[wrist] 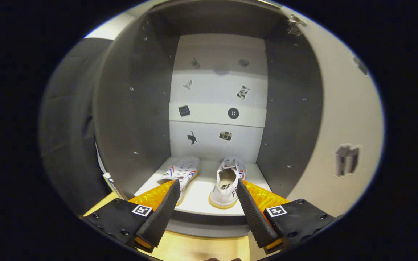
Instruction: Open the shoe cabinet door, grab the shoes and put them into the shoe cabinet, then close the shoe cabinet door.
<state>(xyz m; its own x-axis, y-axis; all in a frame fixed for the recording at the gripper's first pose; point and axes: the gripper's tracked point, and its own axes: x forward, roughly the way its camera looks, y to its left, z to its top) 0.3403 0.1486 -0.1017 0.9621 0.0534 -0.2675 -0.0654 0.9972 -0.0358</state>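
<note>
Shoes: two white ones stood inside the shoe cabinet (pixel 129 108) on its pale bottom shelf (pixel 198 197), toes toward the back panel. Left shoe (pixel 181 174) carried red and blue stripes on its side and a yellowish sole edge; its heel was partly hidden behind the gripper's left finger. Right shoe (pixel 228 183) sat heel toward the camera, opening visible, dark lettering on the insole and heel, yellowish sole rim. A gap of bare shelf lay between the pair.

Gripper (pixel 208 188) was held just in front of the cabinet's open mouth, fingers spread wide apart, nothing clamped between them. Left fingertip (pixel 171 197) overlapped the left shoe's heel in view; right fingertip (pixel 243 195) lay just beside the right shoe's heel. Whether either pad touched a shoe could not be told. Both fingers had black ribbed pads, orange backing and small square markers on their black bases.

Cabinet interior: dark grey side walls with small peg holes, light back panel (pixel 218 108) in horizontal sections bearing small stickers, among them a cat, a camera and a round button. Cabinet door (pixel 339 145) stood open on the right, pale, with a grey handle (pixel 346 159). Yellowish floor (pixel 194 248) showed below the shelf.
</note>
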